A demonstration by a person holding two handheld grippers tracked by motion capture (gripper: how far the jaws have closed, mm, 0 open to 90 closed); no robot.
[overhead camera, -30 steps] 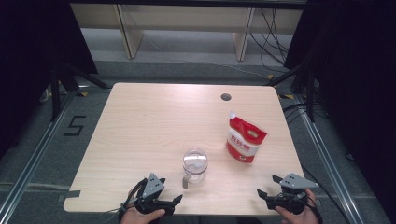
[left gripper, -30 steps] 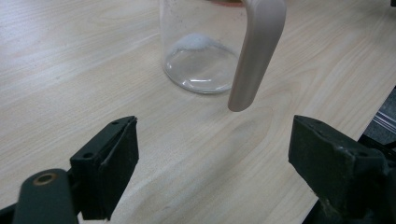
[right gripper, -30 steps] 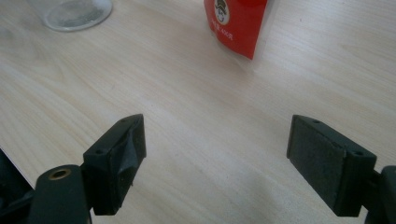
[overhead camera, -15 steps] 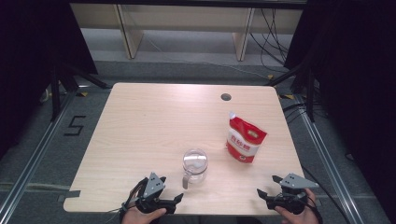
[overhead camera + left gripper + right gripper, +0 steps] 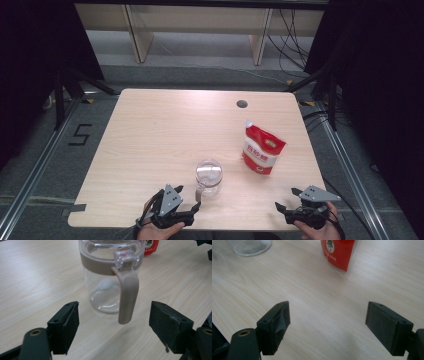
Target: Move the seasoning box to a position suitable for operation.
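The clear jug (image 5: 208, 177) is seen standing upright near the front edge of the worktop (image 5: 165, 135), its beige handle (image 5: 128, 296) turned towards the left hand-held gripper (image 5: 192, 210), whose jaws are spread wide and have just been closing a little; in the left gripper view the handle is framed between the two pads but is touched by neither. From here the main risk is judged to be a poor bite on that handle: it is smooth, narrow and free at its lower end, so if the jaws are closed off-centre or too near the tip, the jug could be swivelled, nudged along the worktop or tipped (a small white lump (image 5: 106, 285) can be made out at its bottom, and this would be thrown about). A clear lid tab (image 5: 125, 257) sits just above the handle and could be caught by a jaw brought in too high. The right hand-held gripper (image 5: 283, 209) is held low at the front right corner with its jaws wide apart and nothing between them. The red pouch (image 5: 262, 150) stands well apart to the right of the jug, and a round hole (image 5: 242, 104) lies farther back; nothing is seen lying between the left gripper and the handle.
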